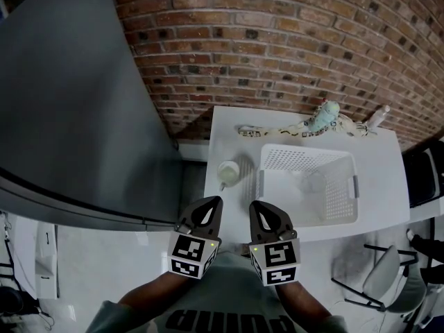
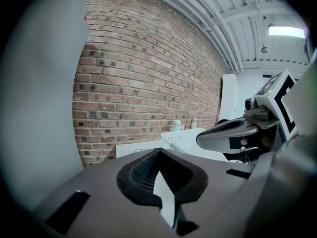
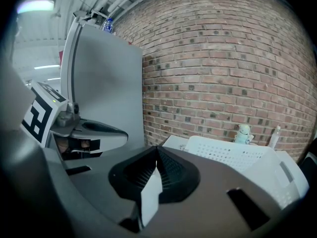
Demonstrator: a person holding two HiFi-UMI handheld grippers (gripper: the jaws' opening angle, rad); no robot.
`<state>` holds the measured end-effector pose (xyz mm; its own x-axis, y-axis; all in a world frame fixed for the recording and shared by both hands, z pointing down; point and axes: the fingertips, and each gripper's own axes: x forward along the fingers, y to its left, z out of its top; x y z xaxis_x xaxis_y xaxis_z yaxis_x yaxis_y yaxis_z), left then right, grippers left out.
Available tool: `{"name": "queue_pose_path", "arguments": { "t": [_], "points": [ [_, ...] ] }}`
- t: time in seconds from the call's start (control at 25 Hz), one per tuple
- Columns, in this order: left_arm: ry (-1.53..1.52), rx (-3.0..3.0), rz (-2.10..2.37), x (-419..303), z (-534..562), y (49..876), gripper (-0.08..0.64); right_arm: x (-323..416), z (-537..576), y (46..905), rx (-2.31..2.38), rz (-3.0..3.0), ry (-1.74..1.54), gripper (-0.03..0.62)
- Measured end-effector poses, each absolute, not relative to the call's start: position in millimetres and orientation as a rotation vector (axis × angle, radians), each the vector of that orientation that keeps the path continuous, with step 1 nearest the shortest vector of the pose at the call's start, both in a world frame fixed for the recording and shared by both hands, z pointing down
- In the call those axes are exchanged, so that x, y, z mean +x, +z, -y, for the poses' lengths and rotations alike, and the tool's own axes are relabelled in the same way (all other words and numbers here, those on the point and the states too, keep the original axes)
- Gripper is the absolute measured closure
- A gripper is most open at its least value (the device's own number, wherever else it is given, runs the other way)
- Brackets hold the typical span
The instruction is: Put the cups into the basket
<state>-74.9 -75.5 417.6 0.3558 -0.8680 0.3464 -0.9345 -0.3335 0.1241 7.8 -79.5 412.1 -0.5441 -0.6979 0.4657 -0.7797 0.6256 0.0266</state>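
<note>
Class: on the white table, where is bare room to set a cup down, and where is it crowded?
Bare: the table strip between the basket and the right edge, and the near left corner in front of the cup. Crowded: the back edge, with toys and a bottle.

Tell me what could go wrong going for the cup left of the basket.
1. Both the left gripper and the right gripper are shut; reaching in like that would likely tip the cup, not grip it.
2. The cup stands near the left edge of the table, with the basket close on its other side: a nudge could push it off, or a jaw might snag the basket.
</note>
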Motion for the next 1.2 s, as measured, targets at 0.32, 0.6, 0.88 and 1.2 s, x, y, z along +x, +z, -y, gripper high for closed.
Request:
{"name": "queue_pose_path", "arguments": {
  "t": [0.32, 0.6, 0.88, 1.2],
  "points": [
    [0.307, 2.302, 1.617, -78.7, 76.0, 417.7, 0.557, 8.4, 80.9, 416.6, 1.165, 2.412, 0.268, 0.577],
    [0.307, 2.263, 1.669, -97.1, 72.7, 422.4, 0.557, -6.9, 83.0, 421.5, 1.142, 2.422, 0.268, 0.576],
    [0.334, 2.227, 1.703, -120.4, 71.5, 436.8, 0.557, -35.9, 92.7, 436.9, 1.124, 2.39, 0.239, 0.575],
    [0.368, 2.204, 1.707, -138.8, 82.1, 459.1, 0.557, -68.9, 110.1, 458.6, 1.143, 2.345, 0.233, 0.572]
  ]
}}
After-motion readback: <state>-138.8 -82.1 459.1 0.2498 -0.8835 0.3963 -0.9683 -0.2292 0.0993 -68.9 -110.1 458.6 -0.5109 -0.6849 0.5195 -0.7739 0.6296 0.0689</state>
